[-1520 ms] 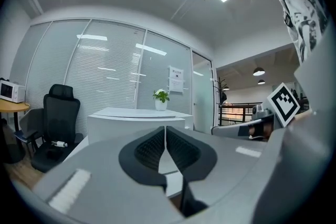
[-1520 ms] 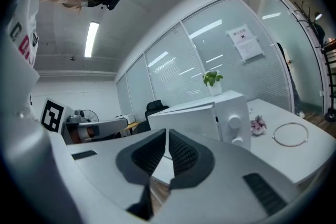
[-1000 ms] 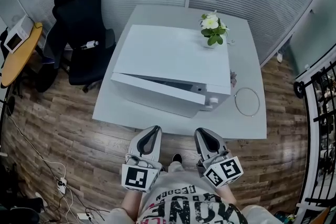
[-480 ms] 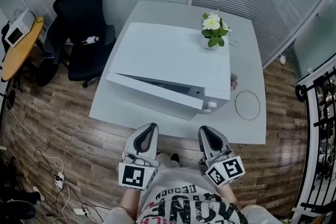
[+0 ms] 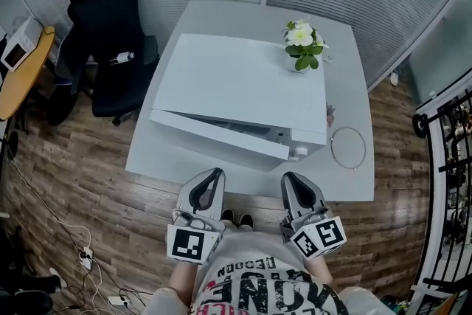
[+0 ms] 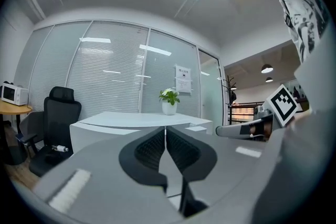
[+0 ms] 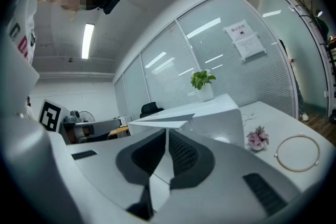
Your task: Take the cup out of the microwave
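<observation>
Your left gripper (image 5: 214, 173) and right gripper (image 5: 290, 178) hold ribbed fingers (image 6: 149, 149) clenched, empty, facing the boxy white microwave (image 5: 243, 81) on the smooth counter (image 5: 346, 92).

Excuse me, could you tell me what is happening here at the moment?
A person stands at the white table, facing a white box-shaped microwave whose door is slightly ajar. The left gripper and right gripper are both shut and empty, held side by side short of the table edge. No cup is visible, so the retrieval has not begun.
</observation>
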Demonstrator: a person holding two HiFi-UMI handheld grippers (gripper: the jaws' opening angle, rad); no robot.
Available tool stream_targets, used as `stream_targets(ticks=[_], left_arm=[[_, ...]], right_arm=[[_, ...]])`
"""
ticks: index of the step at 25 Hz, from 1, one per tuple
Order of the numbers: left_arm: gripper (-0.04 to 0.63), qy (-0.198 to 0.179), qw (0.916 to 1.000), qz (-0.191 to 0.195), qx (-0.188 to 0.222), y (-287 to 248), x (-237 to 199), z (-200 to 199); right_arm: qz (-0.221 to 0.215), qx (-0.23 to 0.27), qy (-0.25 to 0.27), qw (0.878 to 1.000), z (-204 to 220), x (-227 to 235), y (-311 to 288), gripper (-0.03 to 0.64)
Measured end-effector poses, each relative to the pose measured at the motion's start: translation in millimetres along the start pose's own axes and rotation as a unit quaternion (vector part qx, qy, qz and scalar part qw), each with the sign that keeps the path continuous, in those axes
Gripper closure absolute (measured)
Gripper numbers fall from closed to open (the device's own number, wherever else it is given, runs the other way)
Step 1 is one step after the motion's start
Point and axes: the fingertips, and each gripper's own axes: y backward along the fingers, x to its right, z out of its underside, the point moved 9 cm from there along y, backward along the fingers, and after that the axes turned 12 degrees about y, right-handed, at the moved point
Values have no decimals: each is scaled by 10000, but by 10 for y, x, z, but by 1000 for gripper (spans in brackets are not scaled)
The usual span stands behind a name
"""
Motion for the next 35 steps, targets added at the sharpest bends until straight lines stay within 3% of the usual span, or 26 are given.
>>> stream_targets(ticks=[10, 20, 24, 29, 35], left_arm=[[580, 204, 9992, 250, -239, -41, -72, -32], [580, 61, 9992, 384, -33, -7, -92, -43], [580, 283, 9986, 323, -302, 44, -36, -18], [580, 176, 9990, 404, 36, 63, 9, -7], [581, 339, 9979, 137, -537, 145, 89, 124]], right_arm=[[243, -21, -3, 9997, 12, -87, -26, 589], [191, -243, 342, 9989, 124, -70, -56, 588], [139, -463, 451, 9978, 293, 29, -122, 512], [35, -503, 432, 9978, 393, 119, -216, 512], [-142, -565, 417, 9974, 460, 165, -305, 512]])
